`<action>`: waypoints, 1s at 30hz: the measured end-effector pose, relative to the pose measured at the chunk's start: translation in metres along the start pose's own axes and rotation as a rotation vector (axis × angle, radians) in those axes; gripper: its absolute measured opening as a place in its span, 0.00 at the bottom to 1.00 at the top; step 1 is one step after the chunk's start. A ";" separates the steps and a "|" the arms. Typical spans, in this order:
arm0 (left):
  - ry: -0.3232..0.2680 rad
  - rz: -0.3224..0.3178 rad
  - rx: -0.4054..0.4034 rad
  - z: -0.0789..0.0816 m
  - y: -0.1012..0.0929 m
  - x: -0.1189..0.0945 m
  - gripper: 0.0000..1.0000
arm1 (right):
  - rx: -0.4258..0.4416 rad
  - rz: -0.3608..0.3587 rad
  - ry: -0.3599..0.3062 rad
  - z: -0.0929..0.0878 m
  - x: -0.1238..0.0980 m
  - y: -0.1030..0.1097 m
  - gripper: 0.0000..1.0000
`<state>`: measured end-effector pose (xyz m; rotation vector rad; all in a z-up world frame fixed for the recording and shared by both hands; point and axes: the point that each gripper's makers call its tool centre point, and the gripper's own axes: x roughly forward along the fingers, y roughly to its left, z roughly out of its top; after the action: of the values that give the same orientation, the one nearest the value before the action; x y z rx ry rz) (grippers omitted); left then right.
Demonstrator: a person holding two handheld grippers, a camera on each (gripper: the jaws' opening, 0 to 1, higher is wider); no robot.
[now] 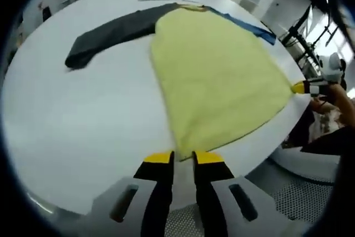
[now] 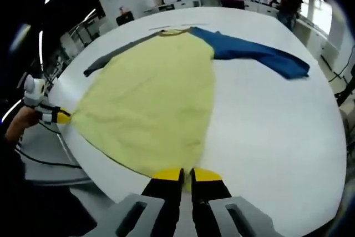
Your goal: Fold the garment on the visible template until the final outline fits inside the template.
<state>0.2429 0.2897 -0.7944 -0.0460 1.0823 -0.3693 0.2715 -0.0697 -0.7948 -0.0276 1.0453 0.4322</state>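
Left gripper view places the left tongs (image 1: pixel 183 158) at the near desk (image 1: pixel 83 120) edge, tips pressed together on a hem corner of the garment (image 1: pixel 216 76). Right gripper view places the right tongs (image 2: pixel 186 175) likewise, pinching the opposite hem corner of the same garment (image 2: pixel 150 98). The yellow body lies spread flat ahead of both tongs, hem drawn taut between them along the desk edge.

Risk, as I judge it: the hem sits at the very edge; a slack grip or uneven lift could let the cloth slide off the desk, or drag the whole garment out of position. No template outline can be made out, so fit cannot be checked.

Left gripper view shows the grey sleeve (image 1: pixel 111 34) full length, far left of the tongs, and the right tongs (image 1: pixel 299 87) at far right. Right gripper view shows the blue sleeve (image 2: pixel 260 54) fully, far right.
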 end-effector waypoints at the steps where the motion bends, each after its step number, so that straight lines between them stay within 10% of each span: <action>1: -0.006 -0.002 0.003 0.001 0.000 -0.001 0.19 | 0.006 0.002 -0.009 0.001 -0.001 -0.001 0.07; 13: -0.120 -0.077 0.055 0.024 -0.012 -0.007 0.53 | 0.040 0.033 -0.158 0.029 -0.009 -0.001 0.45; 30: -0.288 -0.129 0.179 0.056 -0.031 -0.013 0.96 | 0.065 0.038 -0.231 0.049 -0.018 -0.028 0.72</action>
<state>0.2779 0.2565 -0.7499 -0.0090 0.7607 -0.5569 0.3150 -0.0904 -0.7600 0.0987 0.8331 0.4249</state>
